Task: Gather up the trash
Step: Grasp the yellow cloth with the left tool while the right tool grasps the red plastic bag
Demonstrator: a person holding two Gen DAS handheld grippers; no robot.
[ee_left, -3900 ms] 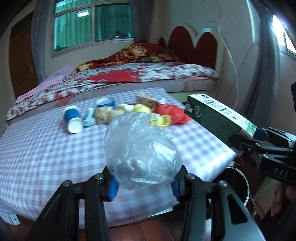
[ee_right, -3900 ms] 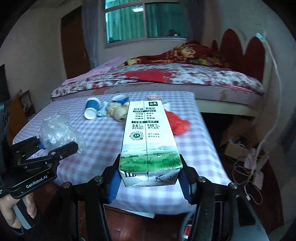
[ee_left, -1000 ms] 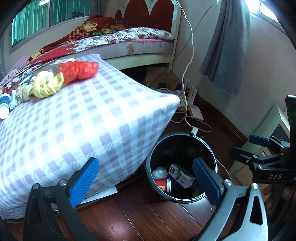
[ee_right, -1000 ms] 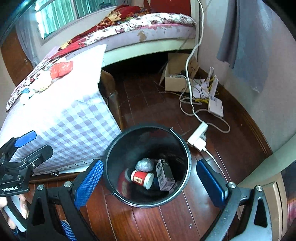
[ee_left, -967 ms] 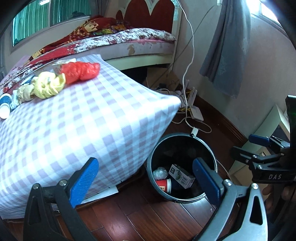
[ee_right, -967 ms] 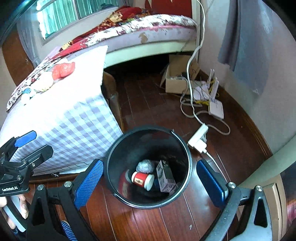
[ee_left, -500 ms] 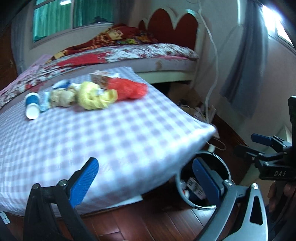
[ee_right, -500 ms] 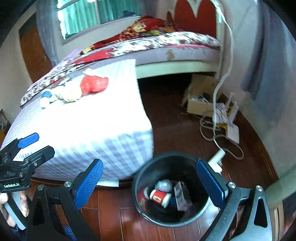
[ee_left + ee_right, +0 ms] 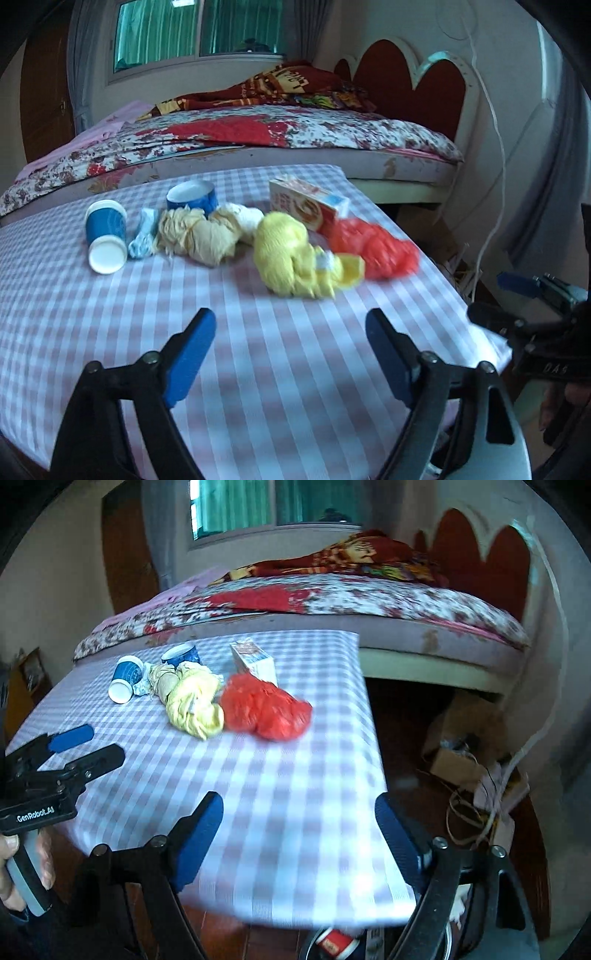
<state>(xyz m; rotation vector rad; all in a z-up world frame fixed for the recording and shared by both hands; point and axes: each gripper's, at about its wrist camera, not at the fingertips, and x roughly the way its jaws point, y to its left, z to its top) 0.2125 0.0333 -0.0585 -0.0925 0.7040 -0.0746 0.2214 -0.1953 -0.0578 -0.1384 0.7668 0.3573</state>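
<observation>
Two fisheye views along hand-held grippers, both now aimed at a checked worktop (image 9: 288,369) instead of down into the black bin on the floor, as a second ago. Both empty: clear bag and milk carton, gripped a few seconds earlier, gone from the jaws.

Left hand-held gripper (image 9: 291,354), bottom centre of the left view: blue pads apart, jaws just narrowed from full spread, nothing between them, only cloth beyond. Right hand-held gripper (image 9: 299,834), bottom centre of the right view: same state, partly open after closing a little, holding nothing.

Remaining trash in a loose row across the upper middle of the worktop. Yellow crumpled bag (image 9: 295,258) nearest, centre of the left view. Red crumpled bag (image 9: 373,247) touching it on the right. Small printed carton (image 9: 306,206) just behind those two. Beige paper wad (image 9: 203,236) left of centre. Toppled blue paper cup (image 9: 105,232) far left, second blue cup (image 9: 192,197) upright behind the wad.

Bin rim (image 9: 332,945) barely visible at the bottom edge of the right view, under the worktop's corner, a red cup inside.

Judged meaning: one drop-off finished, return trip under way, several pieces left to collect, yellow and red bags likely the closest picks.
</observation>
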